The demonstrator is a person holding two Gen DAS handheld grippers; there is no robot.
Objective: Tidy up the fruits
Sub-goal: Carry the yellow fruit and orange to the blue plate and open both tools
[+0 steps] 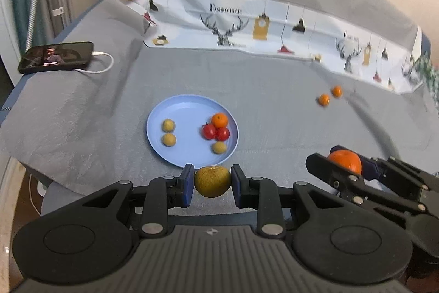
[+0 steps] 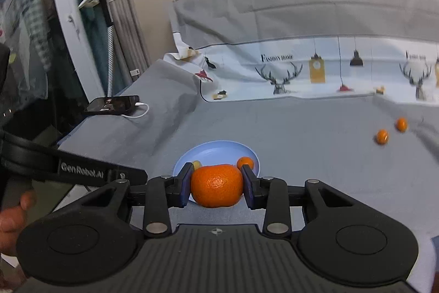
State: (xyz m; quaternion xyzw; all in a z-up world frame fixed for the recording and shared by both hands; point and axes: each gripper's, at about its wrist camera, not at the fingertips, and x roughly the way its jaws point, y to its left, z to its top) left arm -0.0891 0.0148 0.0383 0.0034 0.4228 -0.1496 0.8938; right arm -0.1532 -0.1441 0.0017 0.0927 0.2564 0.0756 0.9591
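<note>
My left gripper (image 1: 212, 181) is shut on a yellow-green round fruit (image 1: 212, 181), just in front of the near rim of a blue plate (image 1: 178, 111). On the plate lie three small yellow-green fruits (image 1: 168, 125), two red tomatoes (image 1: 215, 132) and a small orange (image 1: 219, 120). My right gripper (image 2: 216, 184) is shut on a large orange (image 2: 216, 185); in the left wrist view the right gripper (image 1: 344, 162) hovers right of the plate. Two small oranges (image 1: 324, 100) lie on the grey sheet far right, also seen as small oranges (image 2: 382, 136).
A phone (image 1: 56, 56) with a white cable lies at the bed's left edge. A patterned white cover (image 1: 260, 26) and grey pillow run along the back. A clamp stand (image 2: 105, 7) rises at the left. A hand (image 2: 12, 216) holds the left gripper's body.
</note>
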